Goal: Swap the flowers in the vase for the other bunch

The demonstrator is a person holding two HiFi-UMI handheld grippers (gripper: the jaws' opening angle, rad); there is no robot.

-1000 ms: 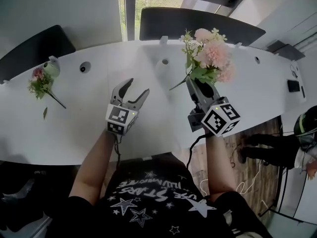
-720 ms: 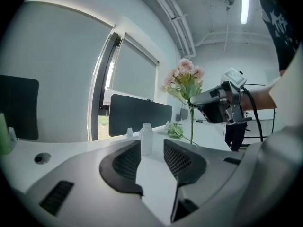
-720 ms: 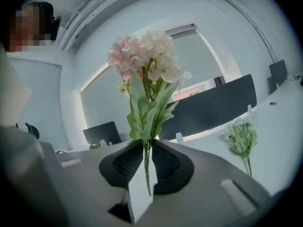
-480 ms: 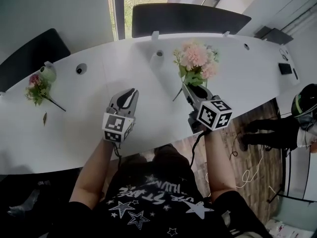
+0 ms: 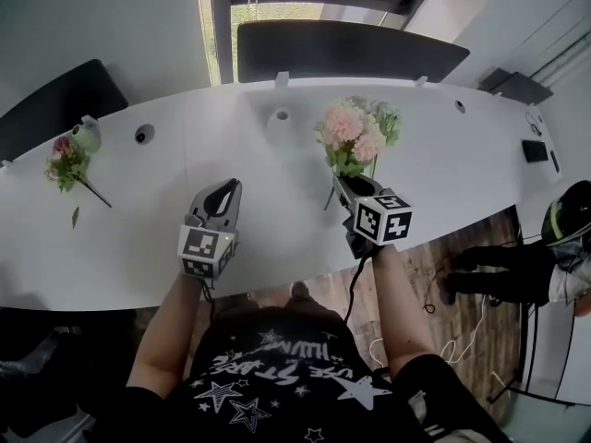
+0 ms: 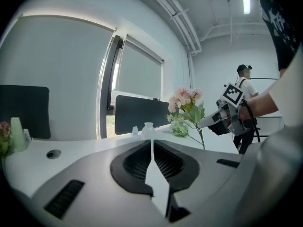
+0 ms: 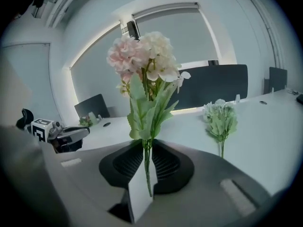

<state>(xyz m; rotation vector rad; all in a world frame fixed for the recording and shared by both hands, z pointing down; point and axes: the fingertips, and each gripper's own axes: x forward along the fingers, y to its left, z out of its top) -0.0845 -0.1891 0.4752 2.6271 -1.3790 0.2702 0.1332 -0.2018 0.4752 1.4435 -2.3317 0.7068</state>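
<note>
1. right tool point(image 5: 342, 185) is clamping the stems point(image 7: 147, 167) of the pink bunch point(image 5: 349, 135), low on the bare stalks under the leaves. blooms are standing up over the worktop point(image 5: 157, 220), not in any vase.
2. left tool point(image 5: 230, 186) is carrying nothing. its jaws have just been closing and are sitting together with nothing between them, pointing roughly at the small white vase point(image 5: 278, 118).
3. that vase is standing upright and empty near the far edge of the worktop, just left of the pink bunch in the head view.
4. a pale green bunch point(image 7: 220, 119) is sitting on the worktop beyond the right tool. a darker pink sprig point(image 5: 66, 162) is lying far left, beside a pale green vase point(image 5: 86, 135). which one is counting as "the other bunch" i'm not able to tell.
5. handling, my read: the bunch is looking artificial, light and top-heavy. the thin stems are probably flexing and could be twisting or sliding in the pads. the best hold is where it's being held, on the bare stalks, never on the blooms.
6. the white vase is looking small, light and narrow-necked, so likely tipping easily. i'd be steadying its body with the left tool while stems are going in.
7. writing: nothing readable on the vases or flowers. each tool's cube point(image 5: 381, 218) is showing square black-and-white markers only. the shirt point(image 5: 277, 358) is showing stars and upside-down lettering, too distorted to read.
</note>
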